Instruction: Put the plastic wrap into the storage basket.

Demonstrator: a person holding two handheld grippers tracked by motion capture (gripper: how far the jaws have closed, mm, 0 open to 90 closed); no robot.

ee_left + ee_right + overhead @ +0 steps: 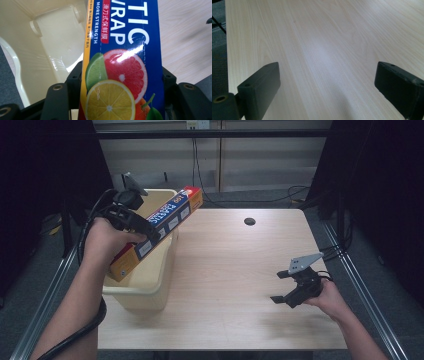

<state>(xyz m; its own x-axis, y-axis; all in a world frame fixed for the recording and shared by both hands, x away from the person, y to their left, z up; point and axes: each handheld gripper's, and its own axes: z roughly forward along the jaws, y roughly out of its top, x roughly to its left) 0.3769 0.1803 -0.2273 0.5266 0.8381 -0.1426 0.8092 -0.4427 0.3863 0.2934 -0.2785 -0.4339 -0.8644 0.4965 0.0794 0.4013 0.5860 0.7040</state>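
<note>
A long blue and orange plastic wrap box [160, 227] is held tilted above the cream bin [145, 287] at the table's left edge. My left gripper [145, 231] is shut on the box across its width. In the left gripper view the box [122, 62], printed with citrus fruit, runs up between the two black jaws, with the bin's inside [50, 45] behind it. My right gripper [280, 287] hovers low over the table at the right, open with nothing between its jaws. The right gripper view has the jaws of that gripper [327, 87] wide apart over bare wood.
The light wooden table [230, 265] has a round cable hole [249, 221] near its far edge. Metal rails run along both sides of the table. Cables lie on the floor behind it.
</note>
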